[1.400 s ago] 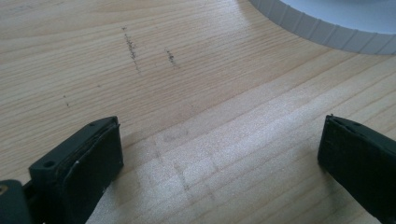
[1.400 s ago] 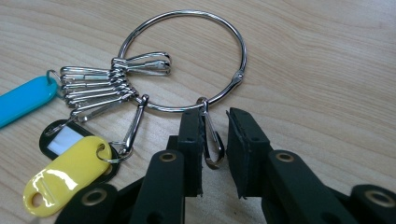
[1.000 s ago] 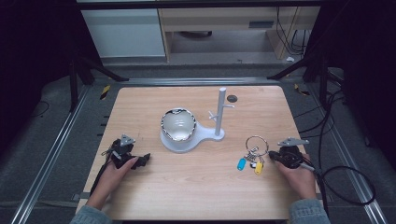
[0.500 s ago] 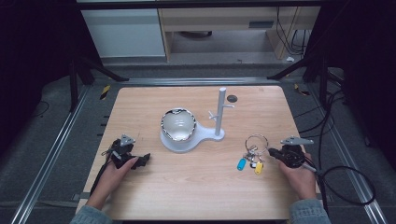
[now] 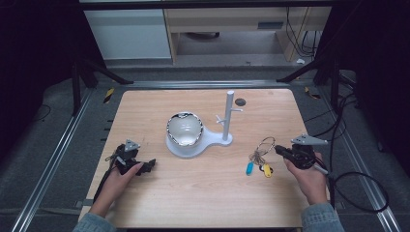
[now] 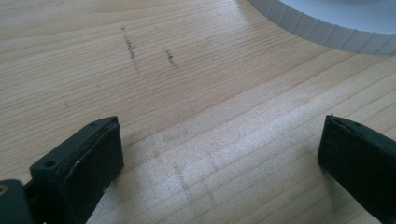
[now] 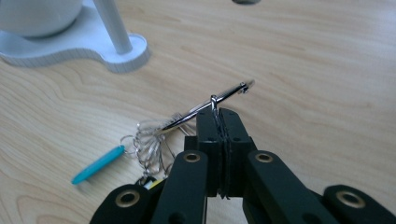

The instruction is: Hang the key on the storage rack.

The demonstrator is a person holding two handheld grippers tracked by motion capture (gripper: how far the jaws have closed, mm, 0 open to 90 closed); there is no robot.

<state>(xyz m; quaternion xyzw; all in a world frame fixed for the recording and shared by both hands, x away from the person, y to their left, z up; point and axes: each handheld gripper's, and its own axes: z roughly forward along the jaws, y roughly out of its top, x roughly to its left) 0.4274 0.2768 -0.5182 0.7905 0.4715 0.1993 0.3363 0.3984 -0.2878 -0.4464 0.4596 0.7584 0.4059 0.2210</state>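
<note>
Near table's (image 5: 203, 193) right edge: right gripper (image 7: 218, 122) clamped on key ring (image 7: 205, 108) wire (light, stiff, slippery; tags dangling).

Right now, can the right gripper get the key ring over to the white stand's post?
Probably yes. The right gripper is shut on the key ring, and bare table lies between it and the post. The bowl sits on the post's far side.
</note>
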